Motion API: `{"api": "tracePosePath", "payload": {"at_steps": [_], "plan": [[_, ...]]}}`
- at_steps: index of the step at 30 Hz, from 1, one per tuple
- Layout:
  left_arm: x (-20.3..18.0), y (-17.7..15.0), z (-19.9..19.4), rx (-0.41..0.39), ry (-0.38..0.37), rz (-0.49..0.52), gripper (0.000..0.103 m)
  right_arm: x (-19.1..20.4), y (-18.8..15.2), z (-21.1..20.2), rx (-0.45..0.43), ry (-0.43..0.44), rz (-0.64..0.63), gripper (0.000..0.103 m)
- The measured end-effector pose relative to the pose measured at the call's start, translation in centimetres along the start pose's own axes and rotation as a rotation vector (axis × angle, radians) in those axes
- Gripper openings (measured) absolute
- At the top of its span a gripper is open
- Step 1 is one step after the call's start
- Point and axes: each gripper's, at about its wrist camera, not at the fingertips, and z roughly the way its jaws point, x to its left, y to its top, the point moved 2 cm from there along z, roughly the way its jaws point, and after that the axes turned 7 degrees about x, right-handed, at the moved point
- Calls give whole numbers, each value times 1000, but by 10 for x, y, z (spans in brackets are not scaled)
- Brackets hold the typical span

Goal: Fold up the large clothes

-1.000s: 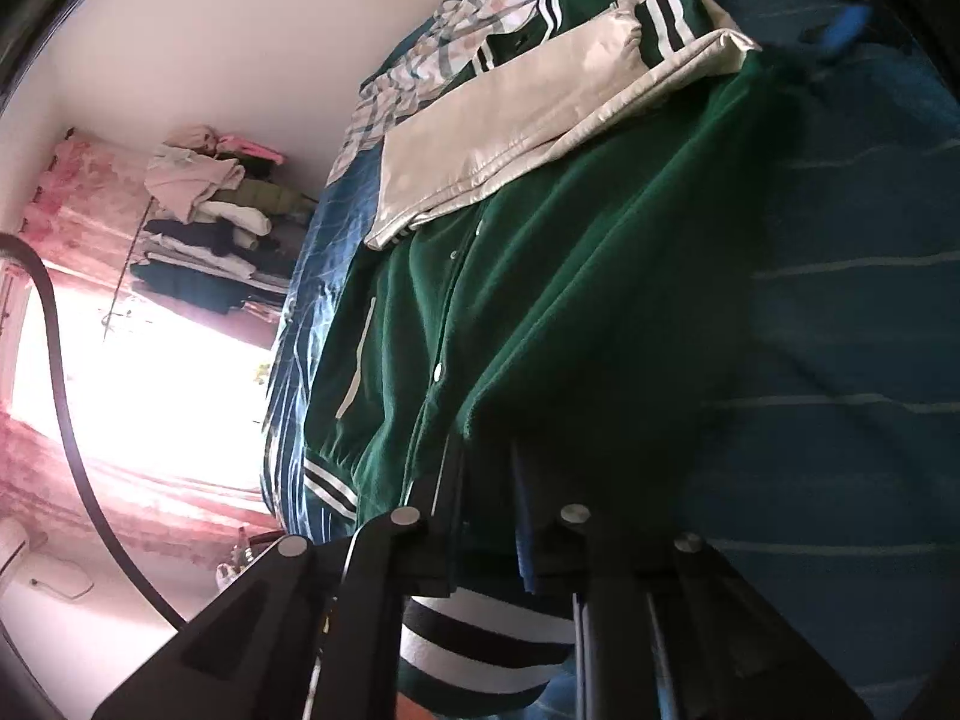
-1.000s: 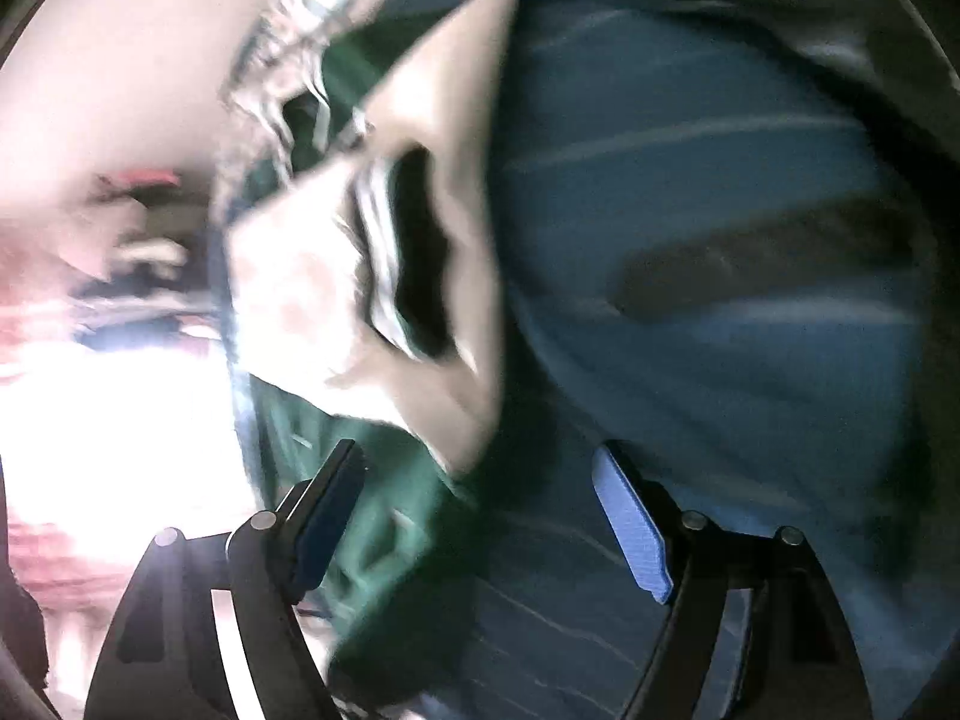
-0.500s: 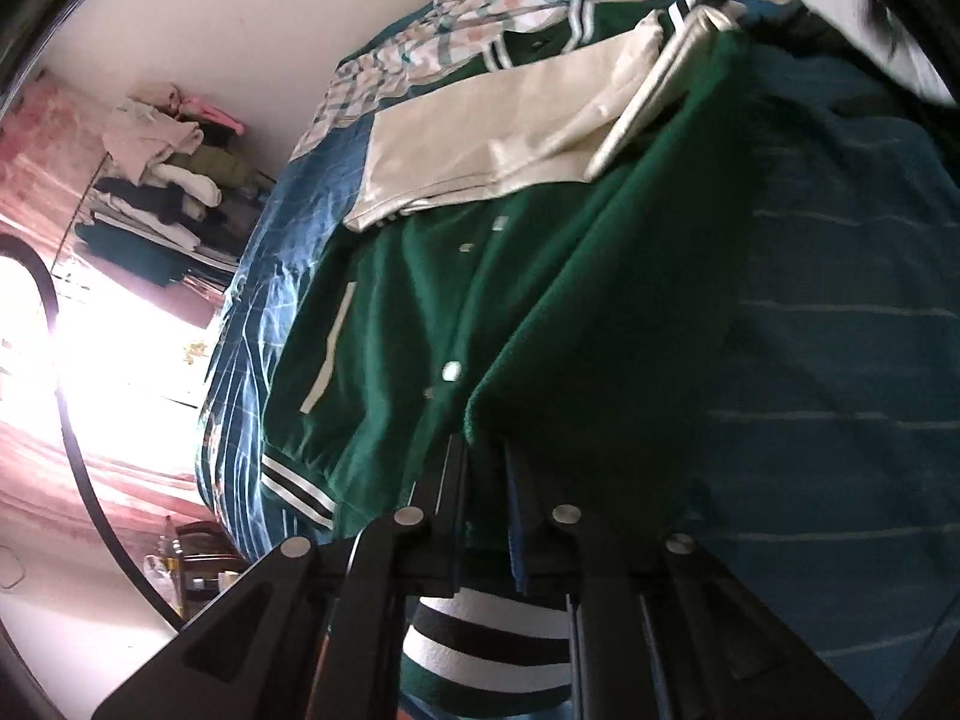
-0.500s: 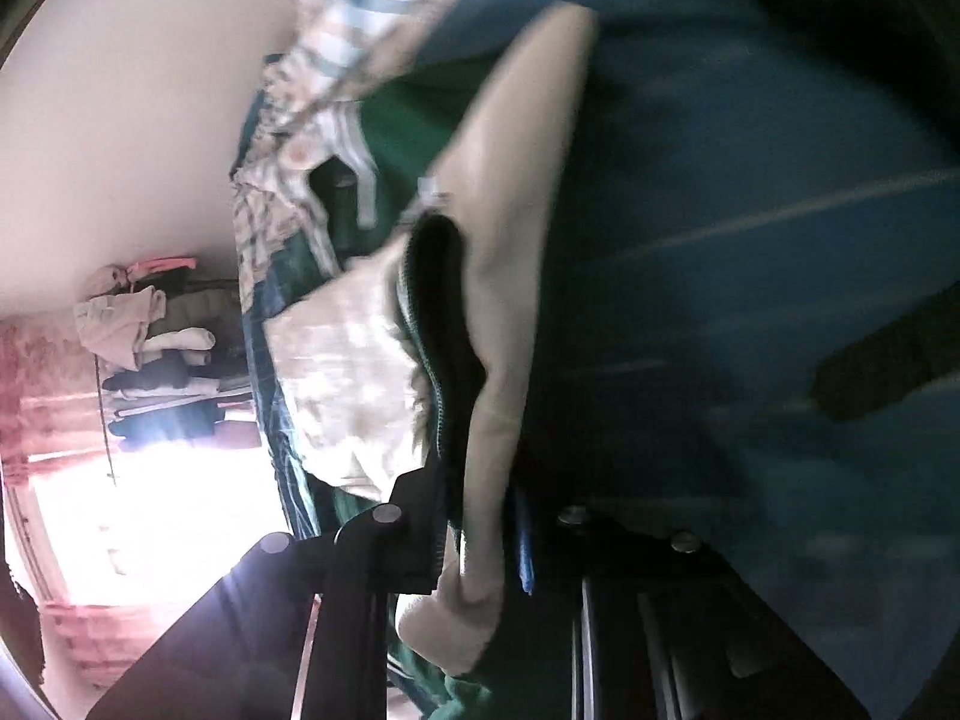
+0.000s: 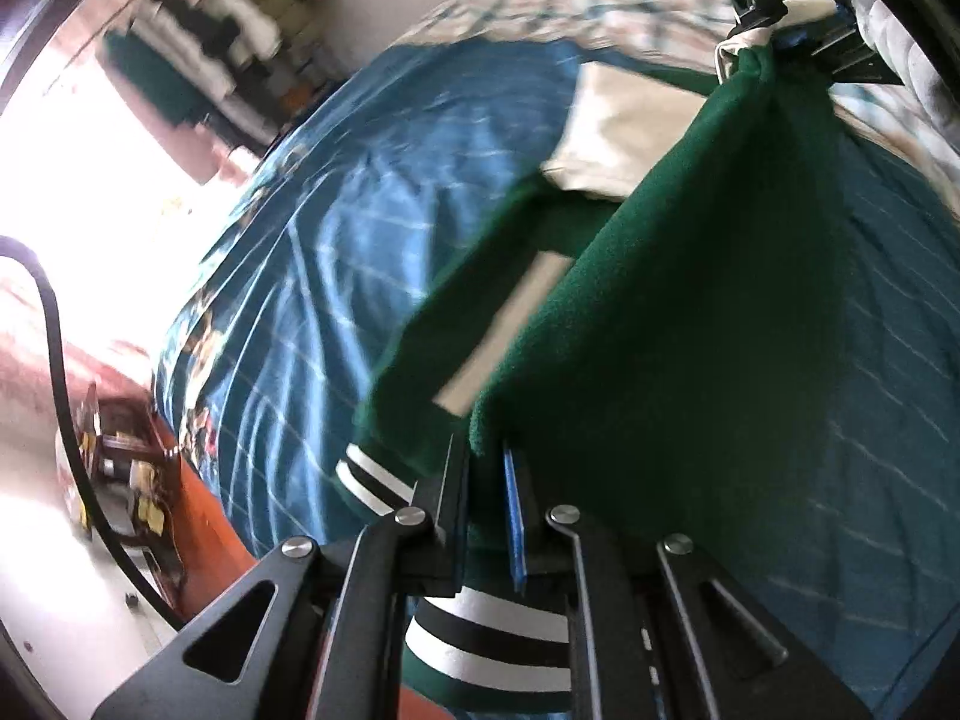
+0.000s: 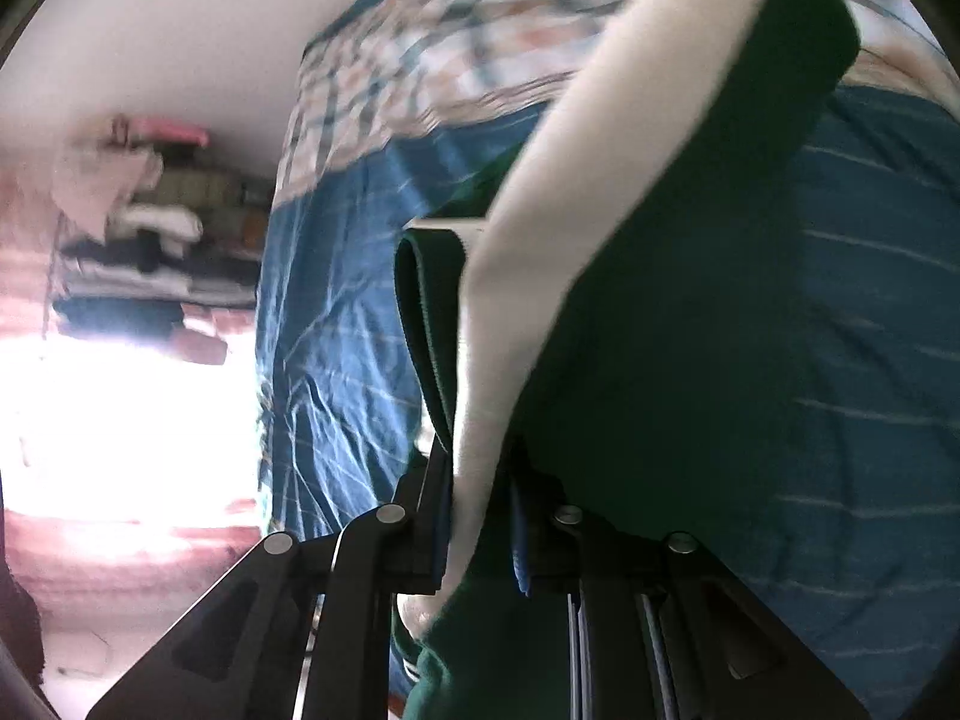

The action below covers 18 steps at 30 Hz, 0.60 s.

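Observation:
A green varsity jacket [image 5: 690, 312] with cream sleeves and black-and-white striped cuffs hangs stretched above a blue bed. My left gripper [image 5: 486, 468] is shut on its green lower edge, with the striped hem [image 5: 480, 648] hanging below the fingers. My right gripper [image 6: 480, 498] is shut on the jacket's other end, pinching a cream sleeve [image 6: 540, 240] and green cloth [image 6: 690, 330]. In the left wrist view the right gripper [image 5: 798, 18] shows at the top right, holding the far corner. Part of the jacket and a cream sleeve [image 5: 624, 132] still rest on the bed.
The bed has a blue striped sheet [image 5: 336, 228] and a plaid blanket [image 5: 600, 6] at its far end. An orange bed frame [image 5: 204, 516] and floor clutter lie at the left. A clothes rack [image 6: 150, 228] and bright window stand beyond.
Both grippers have lifted the jacket's edge up off the bed and carried it across. The right gripper closed on the sleeve end. More blue sheet shows at the left now.

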Motion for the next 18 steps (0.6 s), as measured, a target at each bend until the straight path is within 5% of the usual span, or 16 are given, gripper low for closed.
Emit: {"api": "tracePosePath", "payload": {"at_steps": [7,9,13,15,18], "plan": [[69,22,87,169,-18,-77,15,83,32,155,138,-163,-45,18],[99,20,101,214,-70,-143,15,82,33,183,191,-176,9,32],[156,9,106,264,-184,-281,15,79,30,188,226,-32,55,41],[179,1,105,290,-244,-347,16,74,23,175,244,39,51,61],[186,-6,103,310,-366,-380,30,53,8,134,196,6,41,68]]}}
